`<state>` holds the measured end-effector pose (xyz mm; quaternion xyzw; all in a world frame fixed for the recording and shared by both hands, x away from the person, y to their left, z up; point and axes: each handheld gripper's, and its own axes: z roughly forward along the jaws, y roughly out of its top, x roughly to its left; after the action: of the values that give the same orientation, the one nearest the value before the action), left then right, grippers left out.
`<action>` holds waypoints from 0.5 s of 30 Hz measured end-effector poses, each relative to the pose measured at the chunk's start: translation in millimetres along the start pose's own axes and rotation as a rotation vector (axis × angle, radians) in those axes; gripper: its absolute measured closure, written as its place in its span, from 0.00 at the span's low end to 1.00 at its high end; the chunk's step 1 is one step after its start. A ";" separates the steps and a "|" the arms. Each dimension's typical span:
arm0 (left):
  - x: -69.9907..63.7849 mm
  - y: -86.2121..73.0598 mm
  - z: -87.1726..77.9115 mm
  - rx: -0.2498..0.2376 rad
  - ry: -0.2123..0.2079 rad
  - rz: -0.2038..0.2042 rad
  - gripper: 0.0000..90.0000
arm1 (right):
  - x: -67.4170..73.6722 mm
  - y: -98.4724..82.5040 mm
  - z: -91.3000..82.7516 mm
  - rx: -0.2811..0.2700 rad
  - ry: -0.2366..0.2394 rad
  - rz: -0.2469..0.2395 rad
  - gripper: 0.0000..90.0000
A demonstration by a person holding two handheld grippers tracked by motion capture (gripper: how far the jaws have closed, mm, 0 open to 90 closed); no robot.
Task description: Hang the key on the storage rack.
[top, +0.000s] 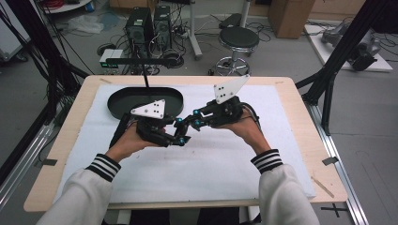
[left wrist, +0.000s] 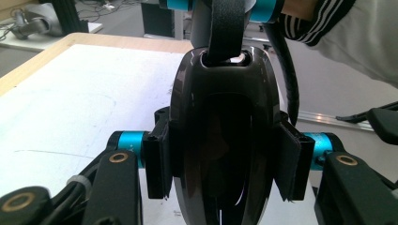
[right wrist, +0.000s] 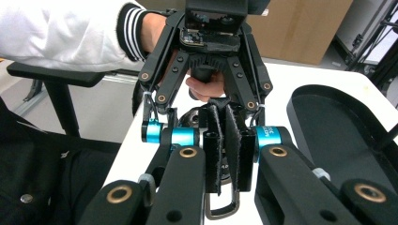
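The left gripper's [left wrist: 220,164] padded fingers [left wrist: 157,164] are seen nearest the camera, pinching a glossy dark oval fob [left wrist: 220,140] across its narrow sides. The fob's long axis runs away along the jaws, and its slotted end points far from that gripper, toward the right one. A black strap [left wrist: 226,28] passes through that slot and leads up to the right gripper [right wrist: 226,150], whose pads [right wrist: 213,150] are pressed together on the strap, with a metal ring [right wrist: 220,208] hanging just below them. In the high view both grippers [top: 174,136] [top: 195,123] are held tip to tip above the white mat [top: 202,164], near the middle of the table [top: 300,154], with a black tray [top: 117,101] lying at the far left. The step in hand is judged to be a two-handed working of the strap at the fob, either a pull through the slot or a hand-over; which cannot be told. The next move would call for a steady pull along the fob's long axis, with the left grip kept firm so that the smooth shell does not slip.
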<state>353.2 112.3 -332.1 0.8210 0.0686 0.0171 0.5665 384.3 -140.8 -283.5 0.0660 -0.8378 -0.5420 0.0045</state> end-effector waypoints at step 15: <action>-0.9 0.0 -3.5 0.032 0.068 0.008 0.54 | 5.8 -6.0 -5.3 -0.039 -0.217 0.071 0.10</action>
<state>351.9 115.4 -330.8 0.8293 0.0849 0.0459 0.5505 379.6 -148.7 -287.2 -0.0229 -0.8245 -0.5615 -0.0660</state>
